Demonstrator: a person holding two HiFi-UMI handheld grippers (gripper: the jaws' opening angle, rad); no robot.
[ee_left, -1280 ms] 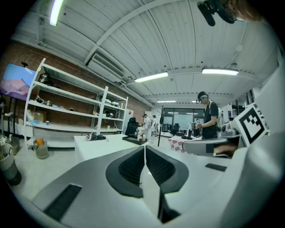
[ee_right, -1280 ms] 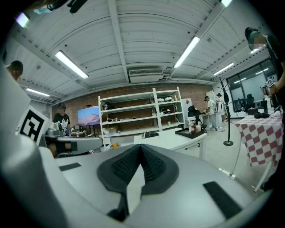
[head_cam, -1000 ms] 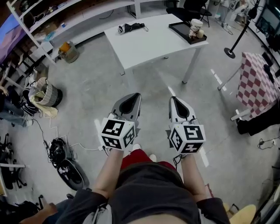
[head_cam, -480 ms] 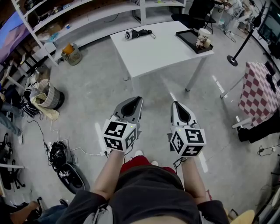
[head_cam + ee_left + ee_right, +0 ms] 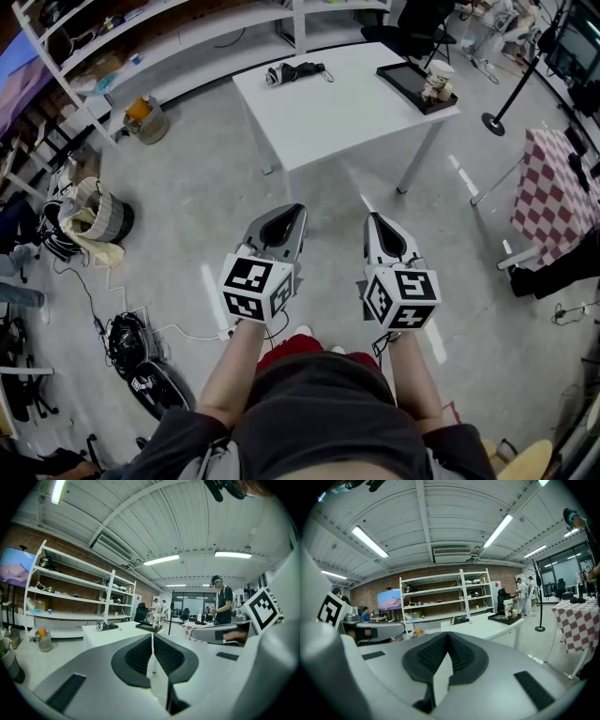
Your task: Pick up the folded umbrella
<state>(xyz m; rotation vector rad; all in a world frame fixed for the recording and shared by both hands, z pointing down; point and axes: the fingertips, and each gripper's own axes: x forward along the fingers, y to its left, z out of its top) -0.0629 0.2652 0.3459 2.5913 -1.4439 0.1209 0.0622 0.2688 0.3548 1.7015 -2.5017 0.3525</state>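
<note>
A black folded umbrella (image 5: 294, 72) lies at the far left corner of a white table (image 5: 347, 103); it also shows small in the left gripper view (image 5: 107, 626) and in the right gripper view (image 5: 460, 619). My left gripper (image 5: 294, 208) and right gripper (image 5: 370, 217) hang side by side over the bare floor, well short of the table, both pointing toward it. Each one is shut with its jaws meeting at the tips and nothing between them.
A black tray (image 5: 416, 86) with cups stands on the table's right end. White shelving (image 5: 141, 37) runs behind it. Baskets (image 5: 103, 214), cables and a shoe lie on the floor at left. A checked cloth table (image 5: 556, 183) and a stand (image 5: 496, 120) are at right.
Both grippers have drifted forward toward the table, still shut and side by side. The table and umbrella sit slightly further right in the head view than a second ago.
</note>
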